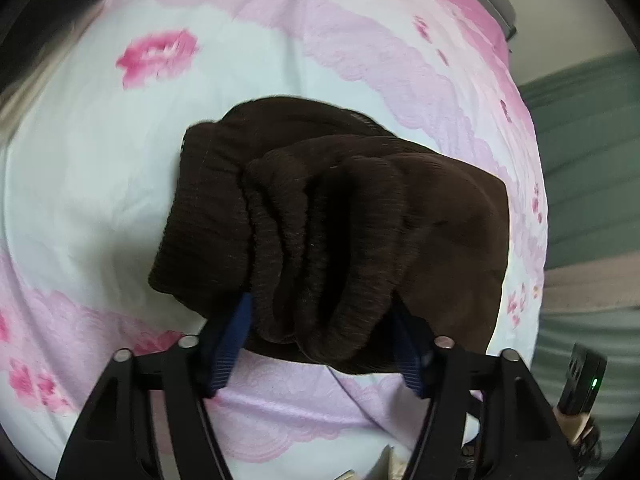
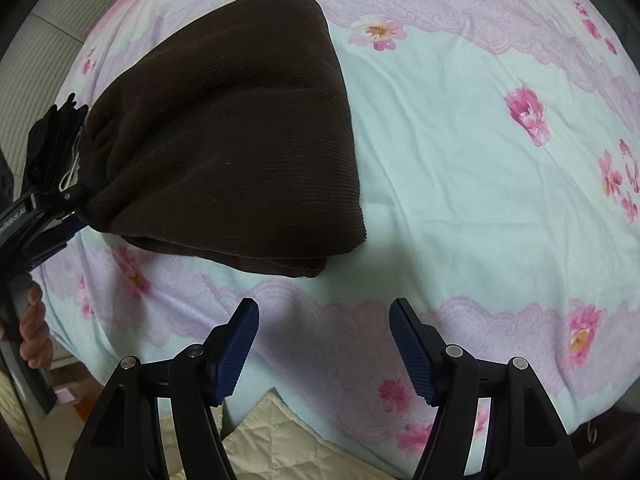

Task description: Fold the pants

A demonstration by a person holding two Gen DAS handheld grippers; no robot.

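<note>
Left wrist view: a bunched edge of the folded dark brown ribbed-knit pants is pinched in the left gripper, above the pale blue floral bedsheet. The right gripper is held spread and empty, near the pants' folded edge on the bed.
</note>
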